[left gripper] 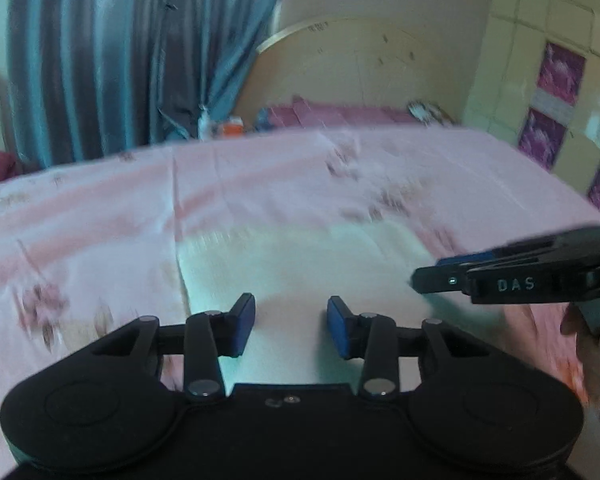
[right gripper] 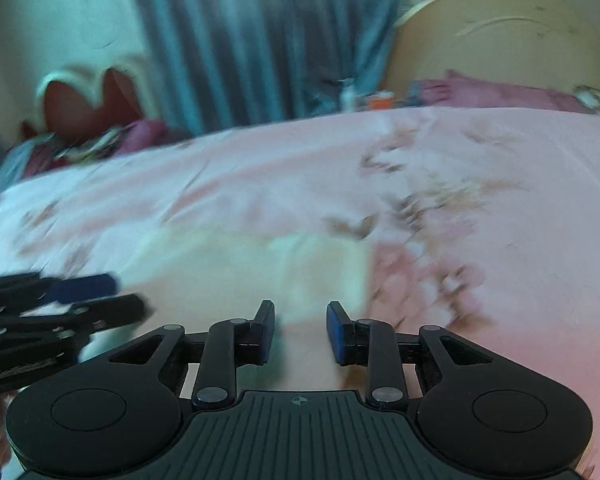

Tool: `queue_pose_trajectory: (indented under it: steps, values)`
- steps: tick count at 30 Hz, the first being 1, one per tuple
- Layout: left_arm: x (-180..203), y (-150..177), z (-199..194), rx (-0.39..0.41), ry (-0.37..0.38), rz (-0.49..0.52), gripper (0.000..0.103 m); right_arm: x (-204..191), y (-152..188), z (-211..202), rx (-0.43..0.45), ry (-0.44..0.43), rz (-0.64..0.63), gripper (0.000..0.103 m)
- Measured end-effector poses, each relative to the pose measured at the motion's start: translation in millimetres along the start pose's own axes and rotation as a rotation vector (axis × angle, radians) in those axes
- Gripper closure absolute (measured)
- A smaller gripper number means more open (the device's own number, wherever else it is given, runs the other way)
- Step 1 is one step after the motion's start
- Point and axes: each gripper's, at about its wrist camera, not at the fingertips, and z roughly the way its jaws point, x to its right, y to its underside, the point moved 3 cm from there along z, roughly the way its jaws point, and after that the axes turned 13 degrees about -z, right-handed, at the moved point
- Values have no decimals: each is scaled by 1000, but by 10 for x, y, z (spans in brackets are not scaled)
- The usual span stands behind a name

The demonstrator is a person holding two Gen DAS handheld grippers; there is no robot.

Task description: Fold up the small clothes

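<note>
Cloth, pale and blurred, lies flat on the pink floral bedsheet near both claws. Left gripper and right gripper hover over it, jaws parted, holding nothing. Only the right view shows a red chair far left.

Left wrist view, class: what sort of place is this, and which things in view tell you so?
Most likely a bedroom. A bed under a pink floral sheet fills the view, with a curved cream headboard behind it and long blue curtains beside that.
</note>
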Motion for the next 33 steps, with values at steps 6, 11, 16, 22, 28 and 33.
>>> queue_pose_trajectory:
  steps: [6,11,16,22,28,33]
  values:
    - [89,191,-266,18,-2,28,65,-15,79,-218,-1,53,59,73]
    - [102,387,-433,-16,12,20,65,-339,318,-464,-19,-16,-30,73]
    - [105,693,-592,-62,43,-7,65,-383,677,-542,-107,75,-8,73]
    - [-151,905,-987,-18,3,-82,65,-531,888,-1017,-36,-9,74,73]
    - [-177,983,-879,-99,5,-96,66,-668,1045,-848,-121,-2,41,74]
    - [-149,1011,-916,-85,9,-102,66,-678,1053,-925,-124,-16,28,99]
